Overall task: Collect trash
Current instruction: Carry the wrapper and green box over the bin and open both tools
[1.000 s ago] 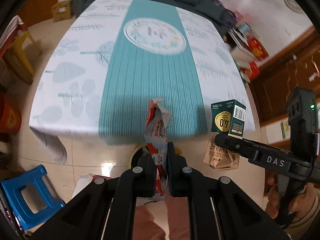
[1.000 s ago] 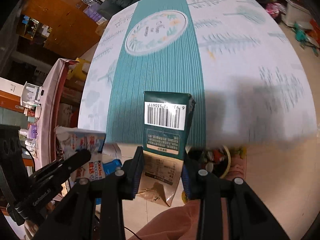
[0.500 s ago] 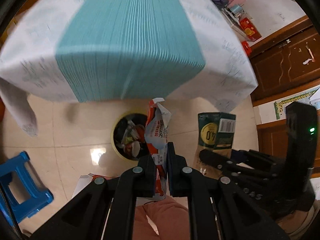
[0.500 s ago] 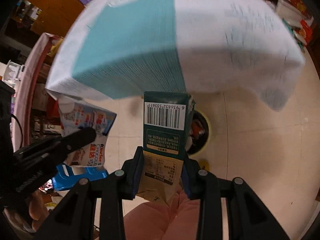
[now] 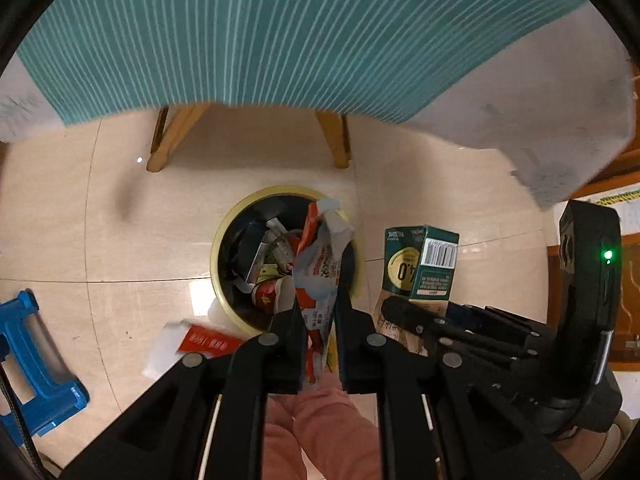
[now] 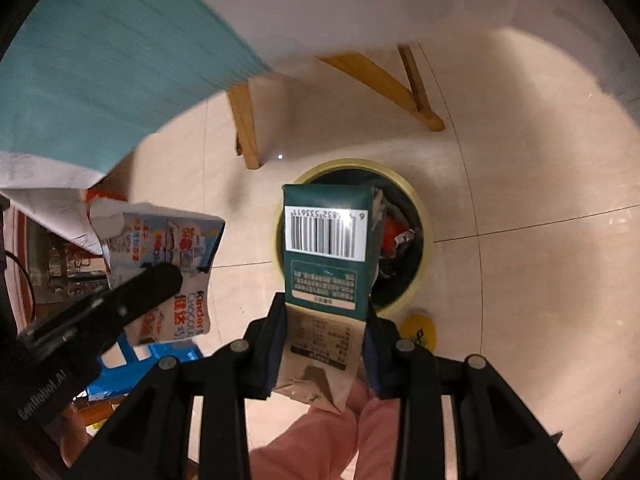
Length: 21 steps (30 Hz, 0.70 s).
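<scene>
Hanging over a round yellow-rimmed waste bin (image 5: 218,248) on the beige tiled floor (image 5: 440,184), two pieces of rubbish are held in black two-finger tools. A crumpled white-and-red Kinder chocolate wrapper (image 5: 320,264) is seen between the jaws of the left tool (image 5: 318,320), which are opening, the wrapper still standing upright in the gap above the bin's near rim. A dark green paper carton with a white barcode label (image 6: 326,248) is clamped by the right tool (image 6: 326,320), its torn brown base pointing back toward pink-clad legs (image 6: 320,440). The bin is shown already crowded with wrappers and cans. The teal-striped cloth (image 5: 300,32) of the desk is draped above, with wooden legs (image 5: 172,136) beneath, a blue plastic stool (image 5: 36,364) at the left and a red-and-white packet (image 5: 192,342) lying on the floor beside the bin.
</scene>
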Motion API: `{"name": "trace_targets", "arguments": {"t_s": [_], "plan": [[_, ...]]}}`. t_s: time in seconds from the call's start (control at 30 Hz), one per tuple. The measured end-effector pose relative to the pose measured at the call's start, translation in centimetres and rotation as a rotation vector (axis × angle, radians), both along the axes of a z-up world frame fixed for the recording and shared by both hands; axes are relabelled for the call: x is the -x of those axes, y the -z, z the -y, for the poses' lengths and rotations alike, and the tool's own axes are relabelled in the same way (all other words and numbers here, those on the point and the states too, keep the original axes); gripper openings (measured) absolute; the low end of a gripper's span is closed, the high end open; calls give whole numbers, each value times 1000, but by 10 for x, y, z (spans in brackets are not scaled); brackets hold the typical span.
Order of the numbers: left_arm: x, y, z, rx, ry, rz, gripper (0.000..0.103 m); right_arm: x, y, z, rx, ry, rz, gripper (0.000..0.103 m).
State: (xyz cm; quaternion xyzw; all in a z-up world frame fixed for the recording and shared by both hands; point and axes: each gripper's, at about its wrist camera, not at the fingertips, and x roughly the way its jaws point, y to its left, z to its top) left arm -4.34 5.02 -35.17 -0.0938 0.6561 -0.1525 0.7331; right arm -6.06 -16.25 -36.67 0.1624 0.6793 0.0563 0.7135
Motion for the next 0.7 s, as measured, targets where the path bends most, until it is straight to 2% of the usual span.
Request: {"name": "trace_targets", "arguments": {"t_s": [0.13,0.17,0.23,0.27,0.3,0.33,0.4,0.57,0.7], "plan": [[-4,33,5,-22,-11,-2,17,-18,35,0,-1,7,-7,34],[-5,39,5,-23,-11,-1,22,-21,41,-1,2,7,-10,34],[-8,49,4,-22,-15,-4,41,-27,55,-1,10,13,-21,34],[-10,50,2,-24,-20,-4,62,-30,62,-2,9,15,-32,34],[-11,52,0,-31,-29,0,72,-32,69,-2,0,14,-43,35],[-11,53,-3,-36,-43,7,73,-35,76,-4,-4,12,-55,36],[-13,57,-8,-42,-53,1,73,-37,81,-8,-4,8,-55,49],[-13,53,-19,-74,-72,9,73,-36,85,-13,-12,13,-39,50],[-17,42,-23,-96,-84,29,74,-34,77,-16,-5,12,-12,50]]}}
